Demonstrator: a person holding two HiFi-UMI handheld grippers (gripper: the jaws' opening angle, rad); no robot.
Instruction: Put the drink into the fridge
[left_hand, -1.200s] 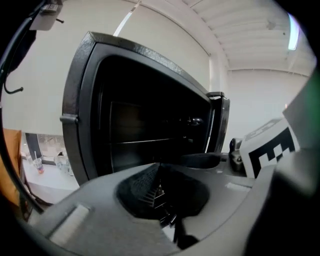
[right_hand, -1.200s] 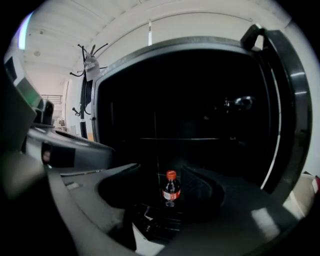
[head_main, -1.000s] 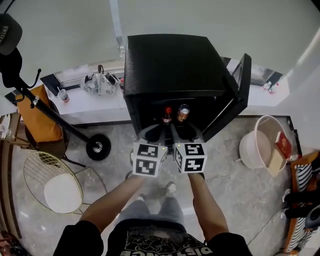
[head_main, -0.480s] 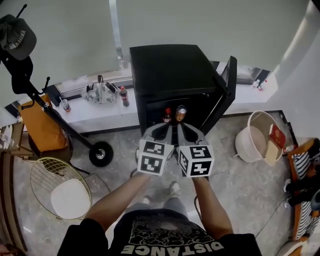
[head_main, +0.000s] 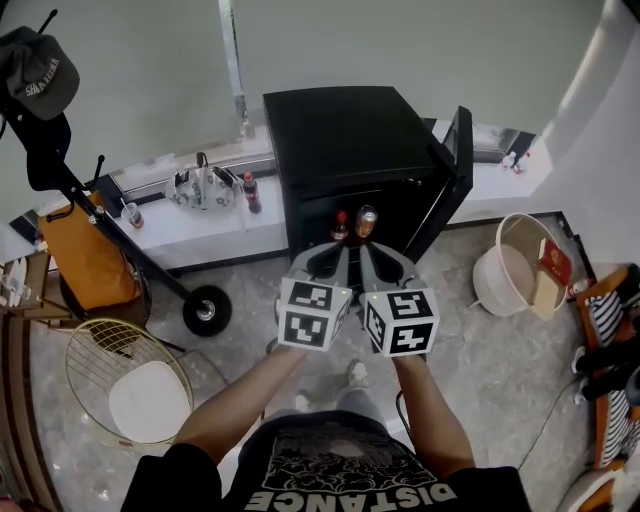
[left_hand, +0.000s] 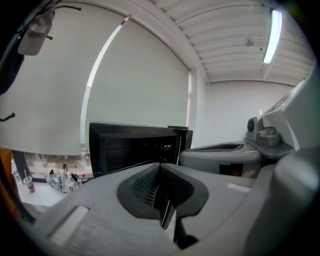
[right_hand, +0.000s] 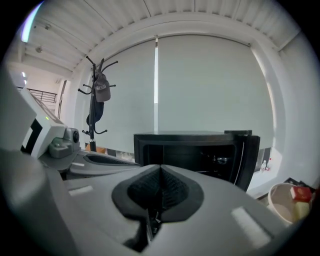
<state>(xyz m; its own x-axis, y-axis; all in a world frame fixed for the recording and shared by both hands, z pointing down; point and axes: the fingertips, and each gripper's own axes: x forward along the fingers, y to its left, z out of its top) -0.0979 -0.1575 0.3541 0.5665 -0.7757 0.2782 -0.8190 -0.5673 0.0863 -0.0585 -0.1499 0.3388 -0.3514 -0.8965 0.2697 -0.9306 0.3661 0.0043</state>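
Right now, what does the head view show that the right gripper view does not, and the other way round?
Only the head view: the wire chair and the dark bottle on the white ledge. Only the right gripper view: the right gripper with its jaws pressed together and nothing between them, and the ceiling. Both: the black fridge with its door open, the coat rack with a cap, and the white bucket.
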